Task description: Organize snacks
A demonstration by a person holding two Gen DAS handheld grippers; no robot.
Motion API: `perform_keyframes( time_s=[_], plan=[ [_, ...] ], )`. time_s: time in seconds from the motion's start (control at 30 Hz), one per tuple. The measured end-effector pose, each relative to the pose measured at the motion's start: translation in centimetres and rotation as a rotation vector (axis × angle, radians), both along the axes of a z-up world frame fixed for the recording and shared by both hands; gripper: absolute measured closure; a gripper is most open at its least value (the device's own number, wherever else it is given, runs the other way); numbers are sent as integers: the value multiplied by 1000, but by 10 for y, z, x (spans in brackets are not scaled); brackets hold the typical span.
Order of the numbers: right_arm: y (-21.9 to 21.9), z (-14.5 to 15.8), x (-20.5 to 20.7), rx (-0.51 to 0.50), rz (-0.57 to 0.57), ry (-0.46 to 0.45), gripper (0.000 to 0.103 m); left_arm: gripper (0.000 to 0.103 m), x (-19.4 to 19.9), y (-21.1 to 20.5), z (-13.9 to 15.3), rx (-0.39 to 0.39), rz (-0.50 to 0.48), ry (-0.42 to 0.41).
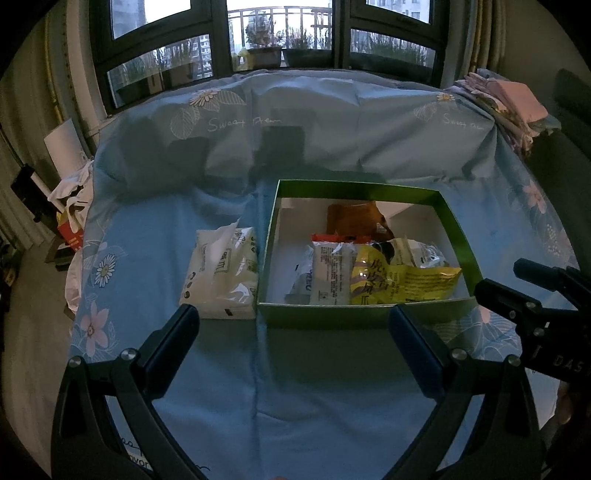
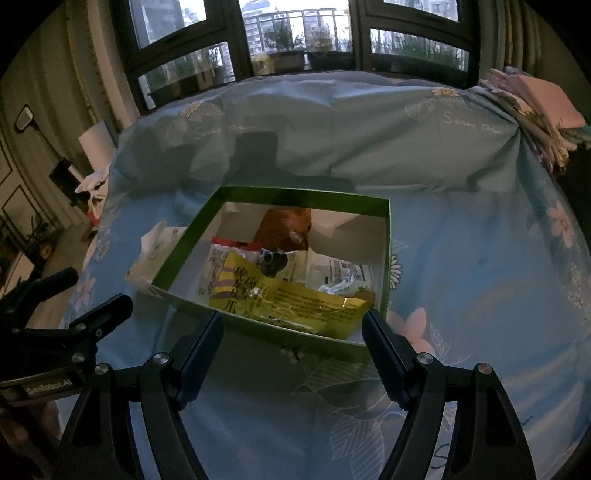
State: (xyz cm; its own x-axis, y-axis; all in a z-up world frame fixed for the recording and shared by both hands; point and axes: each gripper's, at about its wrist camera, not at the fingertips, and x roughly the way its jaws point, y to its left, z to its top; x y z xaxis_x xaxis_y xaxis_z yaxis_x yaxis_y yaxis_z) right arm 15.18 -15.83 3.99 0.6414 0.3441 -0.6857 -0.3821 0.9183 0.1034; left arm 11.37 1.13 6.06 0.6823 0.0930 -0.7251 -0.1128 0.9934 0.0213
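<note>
snacks sit in the green box (image 1: 458, 225) on the blue bed sheet (image 1: 229, 369): a yellow bag (image 1: 402, 280), a brown bag (image 1: 354, 218). one white bag (image 1: 221, 273) waits just beside it, likely next to go in. left claw (image 1: 295, 321) and right claw (image 2: 293, 325) are both spread, pinching nothing.

both views are dim, lit mostly by pale daylight from the window (image 1: 280, 33) at the back, which is blown out to white at the sky. the sheet (image 1: 221, 369) takes a cool blue cast, with dark blocky shadows across its far part. small glints show on the yellow packet (image 2: 295, 302). focus is fairly sharp in the middle; fisheye bending curves the edges, and the corners are black.
</note>
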Motion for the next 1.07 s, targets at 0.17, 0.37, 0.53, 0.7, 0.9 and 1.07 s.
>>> perform_keyframes(
  time_s=[0.17, 0.37, 0.53, 0.7, 0.9, 1.07],
  plan=[
    [-1, 0, 1, 1, 0, 0, 25, 0, 1, -1, -1, 4, -3, 2],
    [-1, 2, 2, 2, -2, -1, 25, 0, 2, -1, -1, 5, -4, 2],
    [-1, 2, 2, 4, -1, 1, 25, 0, 2, -1, -2, 7, -4, 4],
    [-1, 2, 2, 4, -1, 0, 25, 0, 3, -1, -2, 5, -2, 5],
    [-1, 2, 3, 4, -2, 1, 25, 0, 5, -1, -3, 2, 1, 10],
    [0, 0, 5, 5, -4, 5, 25, 0, 8, 1, -4, -7, 7, 9]
  ],
)
